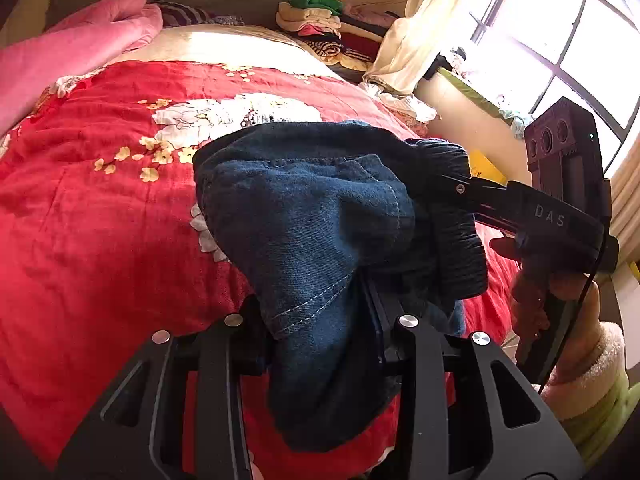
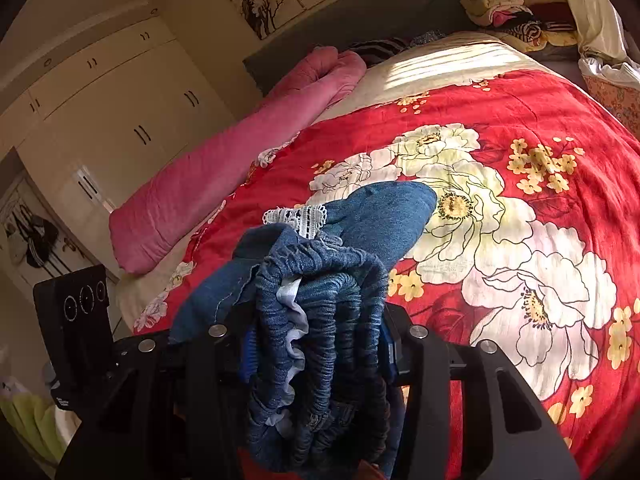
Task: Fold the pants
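A pair of blue denim pants [image 1: 320, 216] hangs bunched between both grippers above the red floral bedspread [image 1: 100, 208]. My left gripper [image 1: 320, 316] is shut on a stitched denim edge, and the cloth hides its fingertips. My right gripper [image 1: 452, 184] reaches in from the right and pinches the gathered elastic waistband [image 1: 456, 240]. In the right wrist view the right gripper [image 2: 316, 344] is shut on the scrunched waistband [image 2: 328, 312]. A leg [image 2: 384, 216] with a white lace trim [image 2: 296, 216] droops onto the bed beyond it.
A rolled pink quilt [image 2: 224, 160] lies along the bed's left side. Stacked folded clothes [image 1: 320, 20] sit at the head by a curtain [image 1: 432, 28] and a bright window [image 1: 560, 40]. A wardrobe [image 2: 120, 100] stands to the left. A hand [image 1: 532, 300] in a fluffy sleeve holds the right gripper.
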